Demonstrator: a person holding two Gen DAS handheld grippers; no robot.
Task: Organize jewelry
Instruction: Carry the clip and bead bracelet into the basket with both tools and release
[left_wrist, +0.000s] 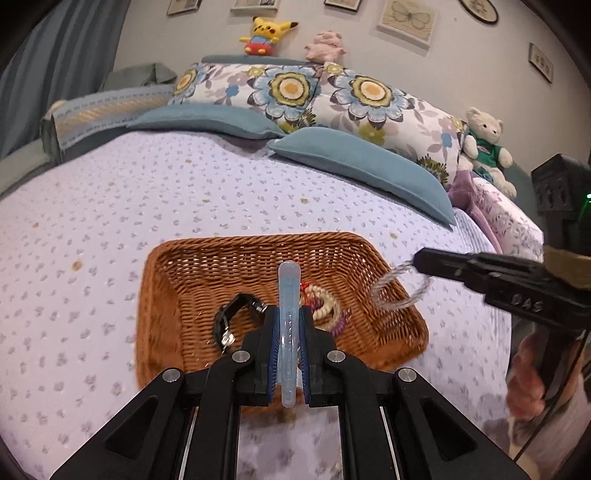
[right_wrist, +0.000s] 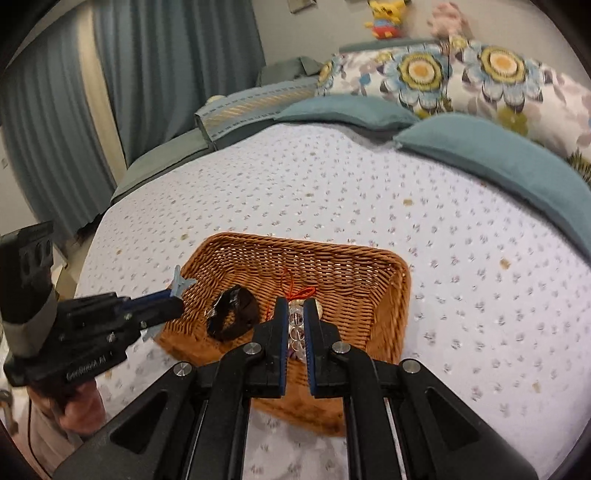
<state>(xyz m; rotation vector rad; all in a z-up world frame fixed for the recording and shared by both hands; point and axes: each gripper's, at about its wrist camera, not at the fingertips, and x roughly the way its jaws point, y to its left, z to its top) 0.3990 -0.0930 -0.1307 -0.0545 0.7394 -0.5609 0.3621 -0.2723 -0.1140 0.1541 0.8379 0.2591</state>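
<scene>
A brown wicker basket (left_wrist: 184, 295) sits on the lilac bedspread; it also shows in the right wrist view (right_wrist: 369, 280). Inside lie a black watch (left_wrist: 231, 314), a cream bead bracelet with red cord (left_wrist: 325, 301) and a purple piece (left_wrist: 341, 325). My left gripper (left_wrist: 288, 325) is shut on a pale blue translucent hair clip (left_wrist: 288, 295), held above the basket. My right gripper (right_wrist: 296, 317) is shut on a clear bead bracelet (right_wrist: 297, 332) above the basket's near side; in the left wrist view the bracelet (left_wrist: 400, 291) hangs over the basket's right rim.
Teal cushions (left_wrist: 365, 166) and floral pillows (left_wrist: 332, 96) lie at the head of the bed. A teddy bear (left_wrist: 484, 144) sits at the right. Plush toys (left_wrist: 266, 35) stand on the headboard. Blue curtains (right_wrist: 74, 110) hang at the left.
</scene>
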